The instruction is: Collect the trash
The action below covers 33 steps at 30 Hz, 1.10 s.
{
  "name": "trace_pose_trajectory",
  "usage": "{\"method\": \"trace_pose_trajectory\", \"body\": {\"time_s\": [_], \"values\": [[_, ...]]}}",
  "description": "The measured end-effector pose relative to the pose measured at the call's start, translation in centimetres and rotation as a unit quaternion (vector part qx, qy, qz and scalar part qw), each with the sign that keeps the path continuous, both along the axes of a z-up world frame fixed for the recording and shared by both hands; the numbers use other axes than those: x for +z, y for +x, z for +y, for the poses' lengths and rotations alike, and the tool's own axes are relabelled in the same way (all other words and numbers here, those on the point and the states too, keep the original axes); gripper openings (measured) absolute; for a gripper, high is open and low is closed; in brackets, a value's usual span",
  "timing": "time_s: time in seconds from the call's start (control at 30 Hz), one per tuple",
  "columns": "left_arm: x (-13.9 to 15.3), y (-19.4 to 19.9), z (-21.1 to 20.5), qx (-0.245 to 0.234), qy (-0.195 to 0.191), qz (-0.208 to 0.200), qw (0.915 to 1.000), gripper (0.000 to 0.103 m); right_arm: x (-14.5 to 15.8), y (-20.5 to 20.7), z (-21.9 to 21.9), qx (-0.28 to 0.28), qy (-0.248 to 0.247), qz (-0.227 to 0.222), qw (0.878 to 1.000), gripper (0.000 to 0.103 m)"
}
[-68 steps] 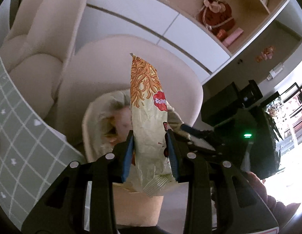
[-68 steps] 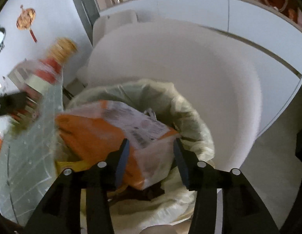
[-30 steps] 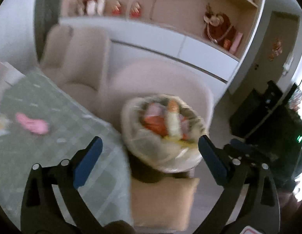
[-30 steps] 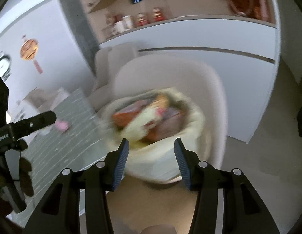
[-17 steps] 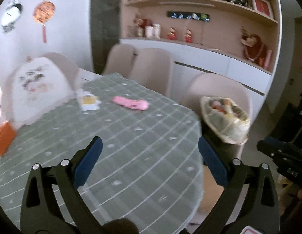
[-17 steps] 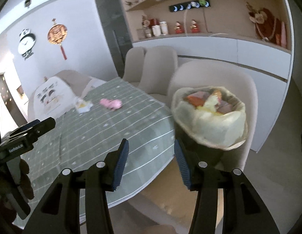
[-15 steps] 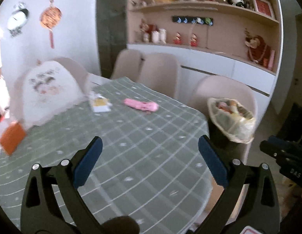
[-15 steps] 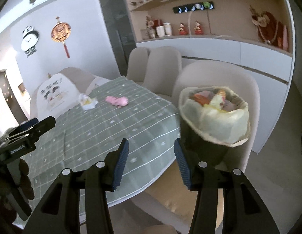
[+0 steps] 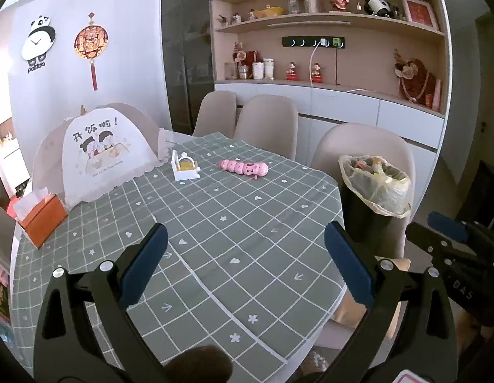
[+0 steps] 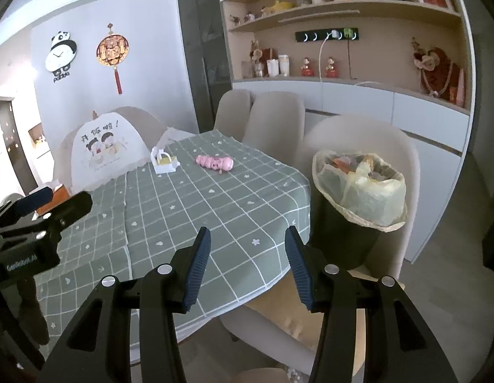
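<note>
A black trash bin with a pale yellow liner (image 9: 374, 188) (image 10: 358, 188) stands on a beige chair at the table's right edge, filled with wrappers. My left gripper (image 9: 247, 268) is wide open and empty above the near part of the green checked tablecloth (image 9: 215, 223). My right gripper (image 10: 247, 265) is open and empty near the table's front right corner, left of the bin. A pink caterpillar toy (image 9: 243, 168) (image 10: 215, 162) and a small white and yellow holder (image 9: 184, 169) (image 10: 164, 161) lie on the far side of the table.
A dome food cover (image 9: 100, 150) and an orange tissue box (image 9: 39, 217) sit at the table's left. Beige chairs (image 9: 266, 124) line the far side. A white cabinet with shelves (image 9: 342, 102) runs behind. The right gripper shows at the right edge of the left wrist view (image 9: 454, 242).
Both grippers have pulled back from the bin; the noodle packet that the left one held is now in the bin. The view has drawn slightly further back over the last half second.
</note>
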<state>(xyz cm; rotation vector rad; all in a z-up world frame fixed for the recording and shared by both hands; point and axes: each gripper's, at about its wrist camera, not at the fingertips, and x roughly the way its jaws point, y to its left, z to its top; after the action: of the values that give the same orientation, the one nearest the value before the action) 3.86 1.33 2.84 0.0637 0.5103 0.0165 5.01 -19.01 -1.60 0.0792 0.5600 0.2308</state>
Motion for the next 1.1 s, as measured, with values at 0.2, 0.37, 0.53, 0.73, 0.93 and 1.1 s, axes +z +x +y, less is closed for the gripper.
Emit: {"method": "trace_pose_trajectory", "body": {"time_s": [0.2,0.37,0.53,0.73,0.93,1.1], "values": [[0.0,-0.3,0.1,-0.003,-0.006,0.003,1.0,0.094,0.4,-0.6,0.8,-0.006,-0.009,-0.011,1.0,0.046],[0.1,-0.3,0.4,-0.003,-0.007,0.001,1.0,0.094,0.4,-0.7,0.9,-0.009,-0.012,-0.014,1.0,0.046],[0.0,-0.1,0.8,-0.005,-0.009,0.0,0.9999,0.094,0.4,-0.5,1.2,-0.012,-0.011,-0.014,1.0,0.046],[-0.2,0.2,1.3,-0.009,-0.012,0.004,0.9999,0.094,0.3,-0.2,1.4,-0.016,-0.01,-0.01,1.0,0.046],[-0.2,0.4,1.7,-0.007,-0.014,0.005,0.9999,0.094,0.3,-0.1,1.3,-0.016,-0.009,-0.009,1.0,0.046],[-0.3,0.4,2.0,-0.006,-0.018,0.009,0.9998,0.094,0.4,-0.2,1.6,-0.017,-0.01,-0.007,1.0,0.046]]}}
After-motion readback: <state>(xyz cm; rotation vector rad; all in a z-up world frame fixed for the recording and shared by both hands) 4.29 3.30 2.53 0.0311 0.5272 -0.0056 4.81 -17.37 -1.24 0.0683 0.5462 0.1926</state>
